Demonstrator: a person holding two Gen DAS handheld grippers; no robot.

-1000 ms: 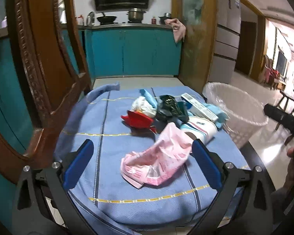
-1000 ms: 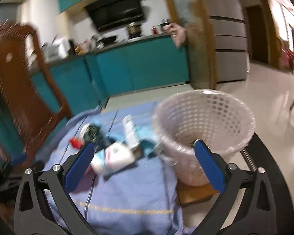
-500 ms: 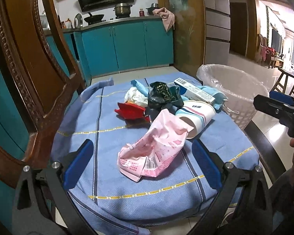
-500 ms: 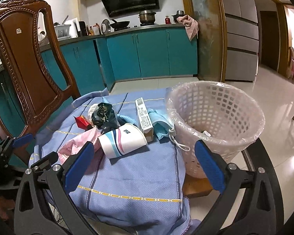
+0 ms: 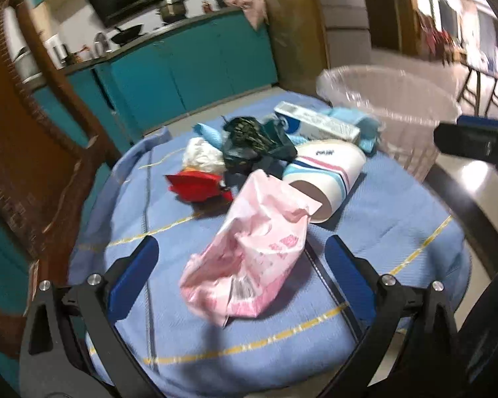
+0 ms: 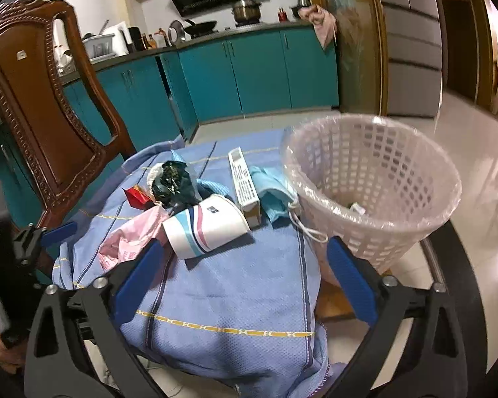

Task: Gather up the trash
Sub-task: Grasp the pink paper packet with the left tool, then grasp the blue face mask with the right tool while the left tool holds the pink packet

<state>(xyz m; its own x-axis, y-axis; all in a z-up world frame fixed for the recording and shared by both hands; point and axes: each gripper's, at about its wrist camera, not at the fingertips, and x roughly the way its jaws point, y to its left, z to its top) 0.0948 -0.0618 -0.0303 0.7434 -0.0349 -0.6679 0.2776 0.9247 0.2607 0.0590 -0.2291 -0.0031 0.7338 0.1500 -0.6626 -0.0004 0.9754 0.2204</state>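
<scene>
Left gripper [image 5: 237,273] wide, straddling pink wrapper [image 5: 249,255] on blue cloth [image 5: 381,219], not pinching; right gripper [image 6: 245,273] jaws just narrowing, nothing between; paper cup [image 6: 209,229] beside; lined basket [image 6: 375,192] at right.

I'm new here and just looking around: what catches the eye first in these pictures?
A heap of rubbish on the blue cloth: a pink wrapper nearest, a striped paper cup on its side behind it. To the right stands a white basket lined with a clear bag.
</scene>
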